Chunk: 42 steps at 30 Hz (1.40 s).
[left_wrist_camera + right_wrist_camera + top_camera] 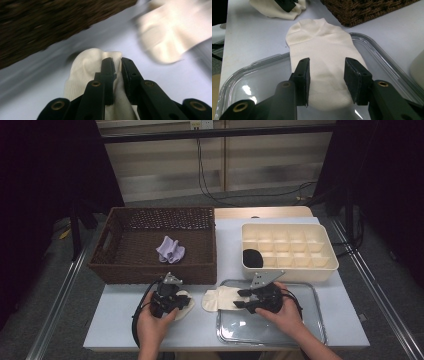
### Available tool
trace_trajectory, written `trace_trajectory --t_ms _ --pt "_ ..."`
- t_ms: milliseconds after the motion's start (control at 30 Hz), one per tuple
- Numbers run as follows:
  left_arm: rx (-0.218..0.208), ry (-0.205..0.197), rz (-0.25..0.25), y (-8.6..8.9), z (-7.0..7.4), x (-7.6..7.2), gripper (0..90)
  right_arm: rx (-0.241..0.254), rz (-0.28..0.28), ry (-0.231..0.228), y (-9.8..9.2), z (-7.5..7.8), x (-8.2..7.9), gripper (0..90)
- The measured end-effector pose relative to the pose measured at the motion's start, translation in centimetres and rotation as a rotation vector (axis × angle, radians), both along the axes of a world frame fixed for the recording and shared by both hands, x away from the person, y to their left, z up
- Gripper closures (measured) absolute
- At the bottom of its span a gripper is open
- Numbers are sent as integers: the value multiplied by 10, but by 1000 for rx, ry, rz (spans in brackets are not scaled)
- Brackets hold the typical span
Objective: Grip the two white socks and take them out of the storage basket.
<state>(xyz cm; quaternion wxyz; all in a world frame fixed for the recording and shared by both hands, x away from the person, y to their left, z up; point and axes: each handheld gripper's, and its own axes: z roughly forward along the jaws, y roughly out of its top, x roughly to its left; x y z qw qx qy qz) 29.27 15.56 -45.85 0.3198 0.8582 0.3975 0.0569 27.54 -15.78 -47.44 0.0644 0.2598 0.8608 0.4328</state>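
Note:
Two cream socks lie at the table's front. My left gripper [175,302] [116,62] is shut on the left sock [186,306] [83,68], with a fold of its fabric pinched between the jaws. The other cream sock [219,299] [324,45] lies flat, its toe on the table and its rest on the clear tray [300,330] [249,85]. My right gripper [242,299] [327,62] stands open over that sock, one jaw on each side of its middle. The right gripper view also has the left sock [274,11] at its top edge.
A brown wicker basket [150,270] stands behind the left hand with a lilac sock [170,250] in it. A cream divided box [285,270] stands behind the tray, a black item [252,258] in its front left cell. Bare table lies between the hands.

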Motion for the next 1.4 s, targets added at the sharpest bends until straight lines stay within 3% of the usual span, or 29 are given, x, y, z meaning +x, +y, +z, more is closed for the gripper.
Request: trace_trajectory --t_ms 67,133,267,367,533,700,733,867,1067,1133,1300,1400 --pt "4 -22 4 -3 1 0 592 1 -1 0 0 0 0 565" --pt "-29 -16 20 -2 9 0 470 2 -4 1 0 1 0 564" --pt "-31 -47 55 8 17 0 414 4 -3 2 -1 1 0 560" --pt "-40 -38 75 14 16 -1 386 6 -4 0 -1 1 0 556" --pt "-37 -9 57 15 14 -2 414 9 -9 0 -2 3 0 555" --pt "5 26 39 13 9 -2 648 7 -7 -5 -2 3 0 554" --pt "2 71 33 12 5 -2 711 6 -7 -5 -2 4 0 554" --pt "10 96 42 6 0 0 792 7 -10 -10 -2 5 -1 554" --pt "-9 86 40 5 -1 0 801 2 -3 -11 -1 3 -1 554" --pt "-35 89 40 2 0 1 801 6 -5 -8 0 3 -1 554" --pt "-48 31 14 -7 7 1 769 5 -5 -10 0 4 -2 554" --pt "-58 17 -2 -8 8 2 745 4 -5 -10 0 3 -2 554"
